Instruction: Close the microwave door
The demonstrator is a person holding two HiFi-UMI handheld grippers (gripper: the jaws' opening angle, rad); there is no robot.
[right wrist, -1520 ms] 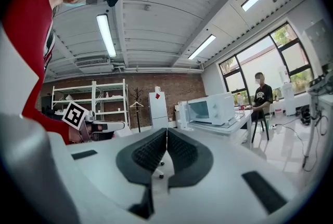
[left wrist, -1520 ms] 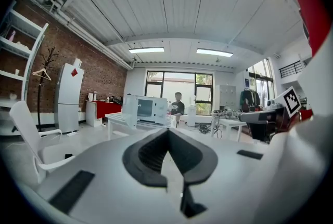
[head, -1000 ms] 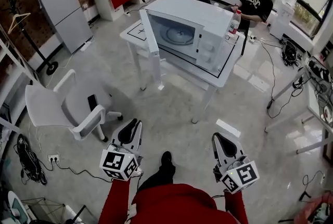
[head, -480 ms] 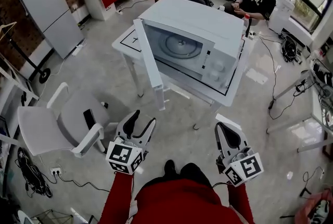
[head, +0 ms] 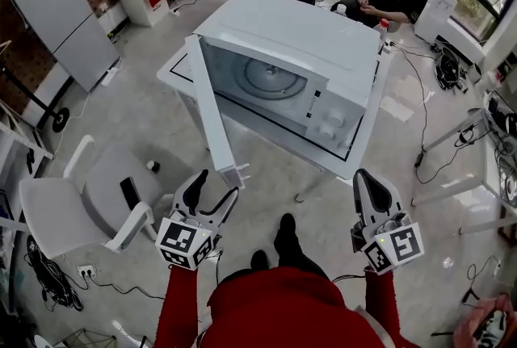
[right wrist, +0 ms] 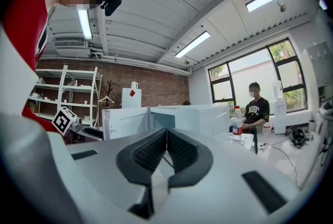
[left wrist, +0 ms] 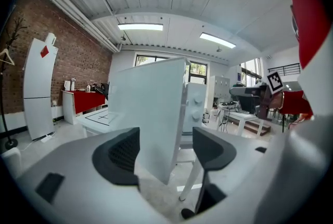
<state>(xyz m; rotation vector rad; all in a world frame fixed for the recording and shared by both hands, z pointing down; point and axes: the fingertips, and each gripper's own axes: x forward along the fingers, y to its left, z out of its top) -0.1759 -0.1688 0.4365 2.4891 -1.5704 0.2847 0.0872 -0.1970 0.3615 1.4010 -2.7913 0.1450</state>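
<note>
Microwave: a white microwave [head: 307, 48] is set on a white table [head: 171, 73], with its front turned toward the person who wears the camera. The round plate inside is seen through the open front.

Door: the door [head: 212, 116] is swung wide open at the left side of the microwave in the head view. It stands out from the cavity and reaches past the edge of the table.

Left gripper: the left gripper [head: 216, 185] is held just below the free lower corner of the door and is pointed at it. Its jaws are opening and are spread wide. In the left gripper view the door [left wrist: 151, 114] is seen through the gap, ahead of the pads [left wrist: 122, 153], and nothing is pressed by them.

Right gripper: the right gripper [head: 365, 177] is held at the lower right of the head view, well apart from the door. Its jaws are pressed together and nothing is pinched between them.

Surroundings: a white chair [head: 56, 209] is placed at the left on the floor. A bottle [right wrist: 238, 119] is seen on the table, near a seated person [right wrist: 254, 108].
</note>
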